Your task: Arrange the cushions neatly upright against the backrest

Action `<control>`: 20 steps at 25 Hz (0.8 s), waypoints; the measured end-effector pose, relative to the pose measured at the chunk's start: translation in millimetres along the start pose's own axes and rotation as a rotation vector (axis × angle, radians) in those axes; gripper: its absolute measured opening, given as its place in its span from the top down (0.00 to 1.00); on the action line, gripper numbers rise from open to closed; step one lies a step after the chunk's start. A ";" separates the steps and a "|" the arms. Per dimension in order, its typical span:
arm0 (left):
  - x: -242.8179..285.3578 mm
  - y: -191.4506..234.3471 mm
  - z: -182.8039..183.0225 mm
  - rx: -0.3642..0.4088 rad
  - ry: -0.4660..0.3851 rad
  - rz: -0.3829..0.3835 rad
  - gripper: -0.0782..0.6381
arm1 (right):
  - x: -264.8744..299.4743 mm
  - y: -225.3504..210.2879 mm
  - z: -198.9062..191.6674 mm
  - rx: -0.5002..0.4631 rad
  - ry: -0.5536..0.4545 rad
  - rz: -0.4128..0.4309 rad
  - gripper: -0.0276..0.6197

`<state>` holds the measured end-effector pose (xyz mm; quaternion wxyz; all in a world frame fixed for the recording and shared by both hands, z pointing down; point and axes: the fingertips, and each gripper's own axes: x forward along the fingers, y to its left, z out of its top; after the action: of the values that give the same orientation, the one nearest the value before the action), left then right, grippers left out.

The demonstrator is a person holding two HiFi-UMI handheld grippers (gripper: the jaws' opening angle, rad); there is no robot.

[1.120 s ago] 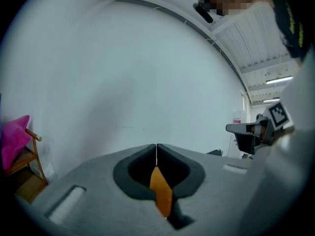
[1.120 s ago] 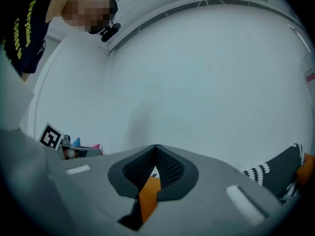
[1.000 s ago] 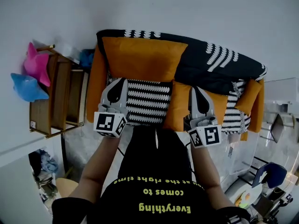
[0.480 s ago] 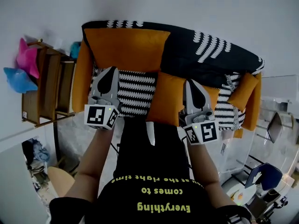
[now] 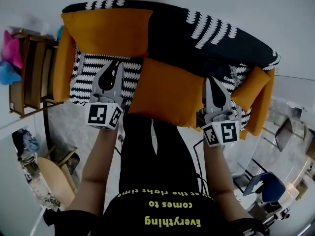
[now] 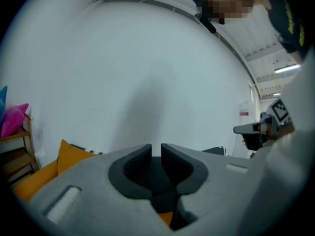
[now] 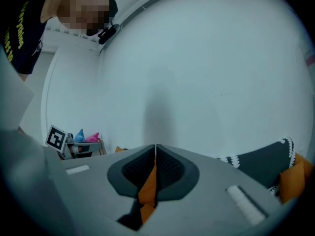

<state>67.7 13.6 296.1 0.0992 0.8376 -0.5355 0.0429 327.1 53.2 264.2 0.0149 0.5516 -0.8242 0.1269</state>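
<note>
An orange sofa under a black-and-white throw fills the head view. One orange cushion stands upright against the backrest at the left. A second orange cushion lies tilted over the middle of the seat. My right gripper is shut on its right edge, and orange fabric shows pinched between the jaws. My left gripper hovers over the striped seat just left of that cushion. Its jaws have just been opening to a narrow gap, with nothing between the tips.
A small orange cushion leans at the sofa's right end. A wooden shelf with pink and blue star toys stands left of the sofa. There is a round wooden chair at lower left and a blue chair at lower right.
Both grippers have moved forward toward the backrest. The middle cushion has gone with the right gripper and now shows its broad face. The left jaws have parted slightly.
</note>
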 end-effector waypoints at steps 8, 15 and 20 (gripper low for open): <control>40.5 -27.5 -127.7 -0.050 0.210 -0.019 0.78 | -31.2 -98.8 -145.4 0.068 0.262 -0.133 0.79; 61.8 -42.4 -291.0 -0.084 0.468 -0.048 0.70 | -41.1 -139.7 -307.0 0.160 0.559 -0.172 0.72; 64.0 -42.5 -371.6 -0.129 0.637 -0.039 0.56 | -53.5 -162.2 -382.6 0.224 0.693 -0.293 0.59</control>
<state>146.1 52.9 665.3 0.3156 0.7841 -0.4629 0.2668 451.9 129.7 656.8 0.2500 0.5861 -0.6639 0.3915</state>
